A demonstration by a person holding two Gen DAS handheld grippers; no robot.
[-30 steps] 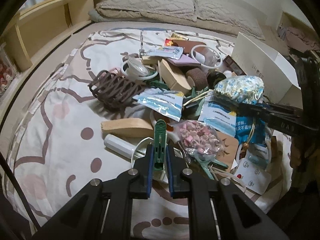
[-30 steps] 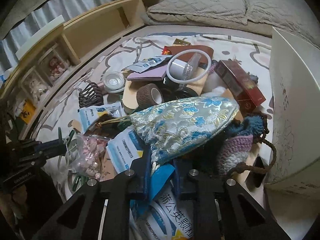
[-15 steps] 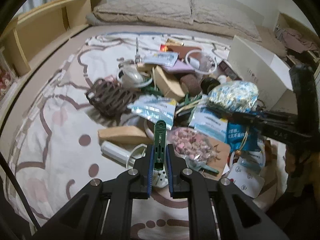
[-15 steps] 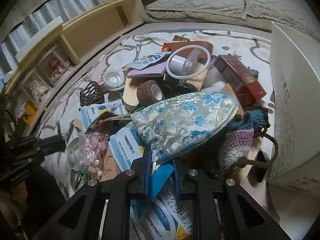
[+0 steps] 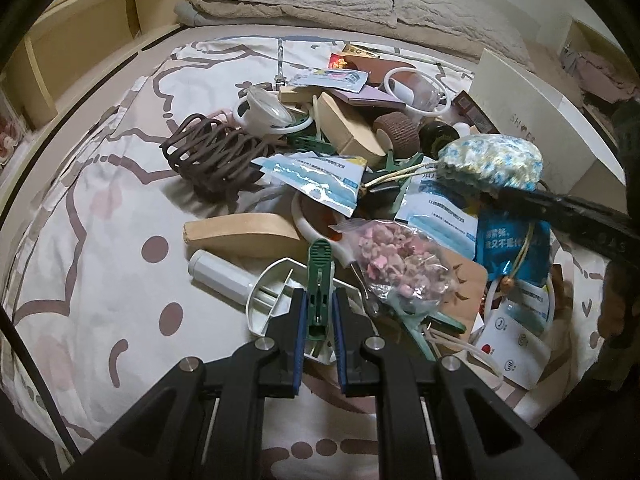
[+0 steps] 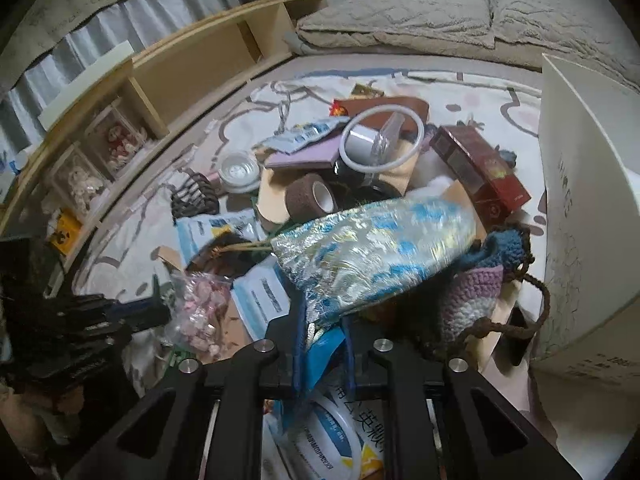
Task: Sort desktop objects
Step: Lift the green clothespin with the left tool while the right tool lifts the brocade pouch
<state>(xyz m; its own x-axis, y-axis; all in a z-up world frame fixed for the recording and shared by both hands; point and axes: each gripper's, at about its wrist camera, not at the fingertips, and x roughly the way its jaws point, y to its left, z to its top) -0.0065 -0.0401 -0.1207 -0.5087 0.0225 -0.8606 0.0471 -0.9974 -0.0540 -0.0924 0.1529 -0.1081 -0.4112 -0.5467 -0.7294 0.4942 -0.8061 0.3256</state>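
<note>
My left tongs (image 5: 319, 312) pinch green clothes peg (image 5: 320, 280), just above clutter pile on bed (image 5: 80, 280). My right tongs (image 6: 322, 334) have been closing, clamp blue brocade pouch (image 6: 376, 248), raised over pile beside white box (image 6: 584, 184).

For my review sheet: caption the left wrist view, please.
Left gripper shut on a green clothespin above a cluttered bedspread.

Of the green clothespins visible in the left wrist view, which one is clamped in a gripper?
The upright green clothespin, pinched by the left gripper; the other green pins lie loose in the pile.
</note>
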